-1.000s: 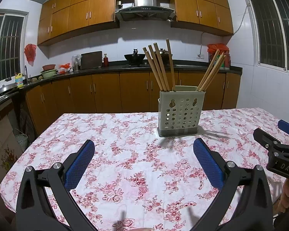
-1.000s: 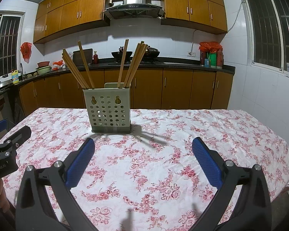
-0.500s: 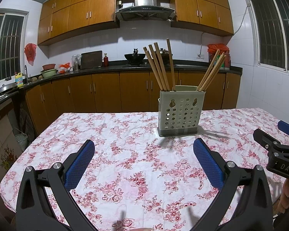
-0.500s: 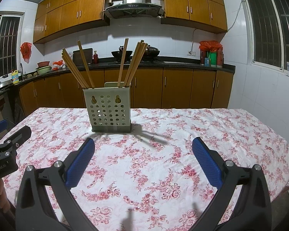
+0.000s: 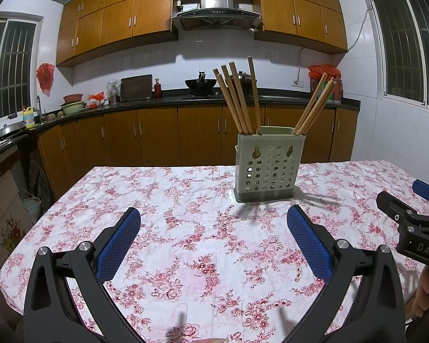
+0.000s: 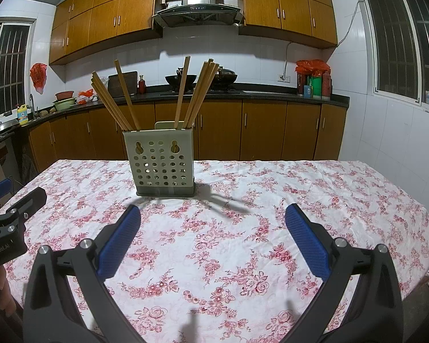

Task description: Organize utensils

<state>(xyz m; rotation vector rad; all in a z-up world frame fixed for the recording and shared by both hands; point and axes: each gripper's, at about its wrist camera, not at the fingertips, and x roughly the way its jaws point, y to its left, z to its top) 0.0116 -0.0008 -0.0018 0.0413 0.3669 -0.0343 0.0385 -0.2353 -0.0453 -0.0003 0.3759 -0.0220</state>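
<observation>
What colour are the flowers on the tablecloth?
Pink-red roses on white tablecloth; the right wrist view shows them best.

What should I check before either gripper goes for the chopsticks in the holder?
1. Left gripper open, nothing between its pads: ok.
2. Right gripper open and empty: ok.
3. Utensil holder upright on the tablecloth: ok.
4. Chopsticks stand in two leaning bunches, tops clear of the rim: ok.
5. Cloth between grippers and holder free of loose utensils: ok.
6. Whether the holder is weighted or fixed enough not to tip when a stick is pulled: cannot tell.
</observation>
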